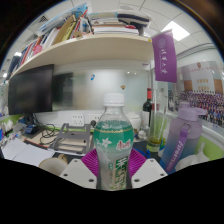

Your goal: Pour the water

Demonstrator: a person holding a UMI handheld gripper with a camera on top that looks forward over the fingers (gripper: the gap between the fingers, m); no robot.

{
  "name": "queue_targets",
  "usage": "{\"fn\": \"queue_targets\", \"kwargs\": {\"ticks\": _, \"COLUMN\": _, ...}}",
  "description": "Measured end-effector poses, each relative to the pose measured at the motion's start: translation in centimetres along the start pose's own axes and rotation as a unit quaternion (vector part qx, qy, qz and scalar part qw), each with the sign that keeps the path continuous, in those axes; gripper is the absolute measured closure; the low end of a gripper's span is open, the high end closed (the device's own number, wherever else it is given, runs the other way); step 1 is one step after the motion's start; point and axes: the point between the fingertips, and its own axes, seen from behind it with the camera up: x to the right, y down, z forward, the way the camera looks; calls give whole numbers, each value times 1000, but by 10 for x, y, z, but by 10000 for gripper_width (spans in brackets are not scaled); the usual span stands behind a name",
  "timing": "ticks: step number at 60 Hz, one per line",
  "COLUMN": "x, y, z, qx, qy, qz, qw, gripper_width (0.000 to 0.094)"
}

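A clear plastic bottle [115, 148] with a white cap and a green label stands upright between my fingers. My gripper [114, 170] is shut on the bottle, with the magenta pads [90, 163] pressing on its label at both sides. The bottle's base is hidden below the fingers. A purple translucent cup [181, 136] stands just to the right, beyond the fingers.
A dark glass bottle [149, 107] and a tall clear glass [157, 129] stand behind the cup. A monitor [30, 90] and a cluttered desk [60, 140] are to the left. A shelf [90, 40] with books runs overhead. A purple banner [165, 56] hangs at the right.
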Motion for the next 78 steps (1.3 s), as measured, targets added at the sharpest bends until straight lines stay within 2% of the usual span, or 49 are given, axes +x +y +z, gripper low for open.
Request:
{"fn": "queue_targets", "kwargs": {"ticks": 6, "x": 3, "y": 21, "z": 9, "qx": -7, "qy": -1, "qz": 4, "qw": 1000, "gripper_width": 576}}
{"fn": "queue_targets", "kwargs": {"ticks": 7, "x": 3, "y": 15, "z": 9, "qx": 9, "qy": -4, "qz": 3, "qw": 1000, "gripper_width": 586}}
{"fn": "queue_targets", "kwargs": {"ticks": 11, "x": 5, "y": 15, "z": 10, "qx": 14, "qy": 0, "qz": 0, "qw": 1000, "gripper_width": 578}}
{"fn": "queue_targets", "kwargs": {"ticks": 24, "x": 2, "y": 15, "z": 5, "qx": 25, "qy": 2, "qz": -20, "qw": 999, "gripper_width": 409}}
{"fn": "queue_targets", "kwargs": {"ticks": 28, "x": 5, "y": 28, "z": 2, "qx": -3, "qy": 6, "qz": -25, "qw": 1000, "gripper_width": 240}}
{"fn": "queue_targets", "kwargs": {"ticks": 31, "x": 5, "y": 30, "z": -4, "qx": -7, "qy": 6, "qz": -23, "qw": 1000, "gripper_width": 97}}
{"fn": "queue_targets", "kwargs": {"ticks": 33, "x": 6, "y": 31, "z": -11, "qx": -8, "qy": 7, "qz": -25, "qw": 1000, "gripper_width": 64}}
{"fn": "queue_targets", "kwargs": {"ticks": 44, "x": 15, "y": 43, "z": -89, "qx": -49, "qy": 54, "qz": -64, "qw": 995, "gripper_width": 77}}
{"fn": "queue_targets", "kwargs": {"ticks": 53, "x": -27, "y": 11, "z": -159, "qx": -73, "qy": 80, "qz": -41, "qw": 993, "gripper_width": 79}}
{"fn": "queue_targets", "kwargs": {"ticks": 62, "x": -101, "y": -38, "z": -201, "qx": -75, "qy": 104, "qz": -3, "qw": 992, "gripper_width": 76}}
{"fn": "queue_targets", "kwargs": {"ticks": 78, "x": -199, "y": -120, "z": -234, "qx": -35, "qy": 100, "qz": 13, "qw": 994, "gripper_width": 79}}
